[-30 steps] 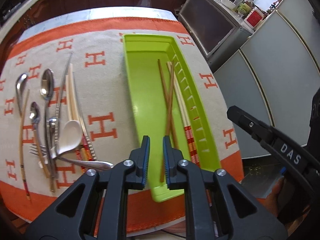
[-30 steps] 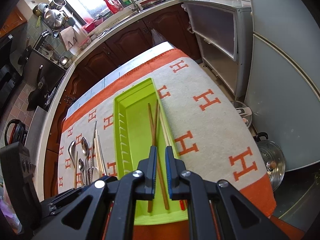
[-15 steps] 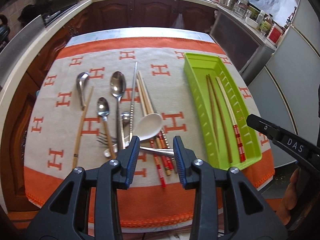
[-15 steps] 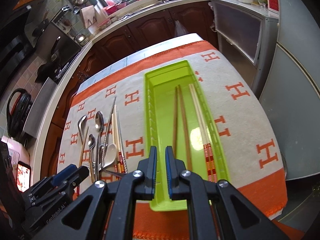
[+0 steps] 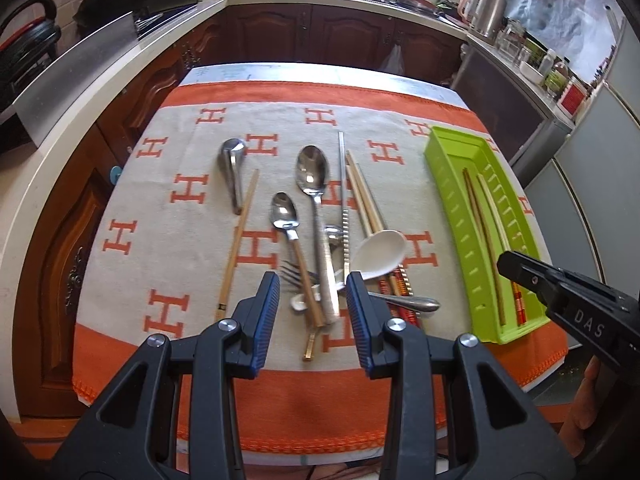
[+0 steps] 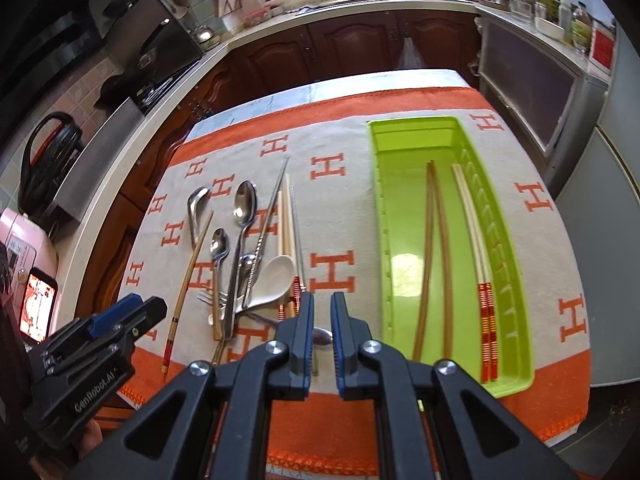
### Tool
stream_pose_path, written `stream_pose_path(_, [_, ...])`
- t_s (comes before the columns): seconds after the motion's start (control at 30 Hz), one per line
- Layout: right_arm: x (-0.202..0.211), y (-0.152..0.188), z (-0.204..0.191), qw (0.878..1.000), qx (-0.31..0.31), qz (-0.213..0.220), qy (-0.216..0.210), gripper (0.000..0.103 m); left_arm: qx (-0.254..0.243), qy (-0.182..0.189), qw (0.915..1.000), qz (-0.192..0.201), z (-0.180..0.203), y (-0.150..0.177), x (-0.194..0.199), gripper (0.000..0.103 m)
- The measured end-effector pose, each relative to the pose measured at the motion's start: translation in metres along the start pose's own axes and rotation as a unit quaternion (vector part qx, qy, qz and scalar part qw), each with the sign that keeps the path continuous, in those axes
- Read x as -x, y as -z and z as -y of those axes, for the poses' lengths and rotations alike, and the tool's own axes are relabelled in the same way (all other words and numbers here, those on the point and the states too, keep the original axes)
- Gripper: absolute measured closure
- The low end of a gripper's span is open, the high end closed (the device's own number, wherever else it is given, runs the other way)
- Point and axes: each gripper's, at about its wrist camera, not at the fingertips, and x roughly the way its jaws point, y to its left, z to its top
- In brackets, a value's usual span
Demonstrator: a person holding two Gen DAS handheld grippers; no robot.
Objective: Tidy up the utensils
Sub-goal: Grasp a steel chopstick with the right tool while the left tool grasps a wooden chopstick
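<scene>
A green tray (image 5: 448, 184) (image 6: 380, 216) lies on the right of the orange-and-beige cloth and holds two brown chopsticks (image 6: 430, 256) and two pale chopsticks with red ends (image 6: 476, 256). A pile of utensils lies left of it: metal spoons (image 5: 312, 172), a fork (image 5: 296, 274), a white spoon (image 5: 380, 254), chopsticks (image 5: 362, 196) and one wooden chopstick apart (image 5: 238, 240). My left gripper (image 5: 312, 292) is open just above the near end of the pile. My right gripper (image 6: 319, 312) is nearly shut and empty, between pile and tray.
The table's near edge (image 5: 320, 452) is close below both grippers. Wooden cabinets (image 5: 304, 36) and a counter surround the table. A grey fridge (image 5: 600, 184) stands to the right. A phone (image 6: 38, 306) lies at the far left.
My left gripper has moved left from the tray to over the utensil pile and has opened wide. My right gripper has shifted left toward the gap beside the tray, still nearly shut.
</scene>
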Motion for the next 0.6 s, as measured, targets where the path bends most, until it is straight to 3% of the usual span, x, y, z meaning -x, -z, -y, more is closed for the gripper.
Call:
stream_pose_path(0.37, [-0.052, -0.018, -0.024, 0.995, -0.006, -0.067, -0.071, 0.095, 0.042, -0.004, 0.9989, -0.018, -0.064, -0.012, -0.023, 0.072])
stream_pose_path(0.6, [-0.087, -0.047, -0.029, 0.988, -0.033, -0.100, -0.111, 0.095, 0.052, 0.002, 0.9972, -0.053, -0.088, -0.018, -0.057, 0.072])
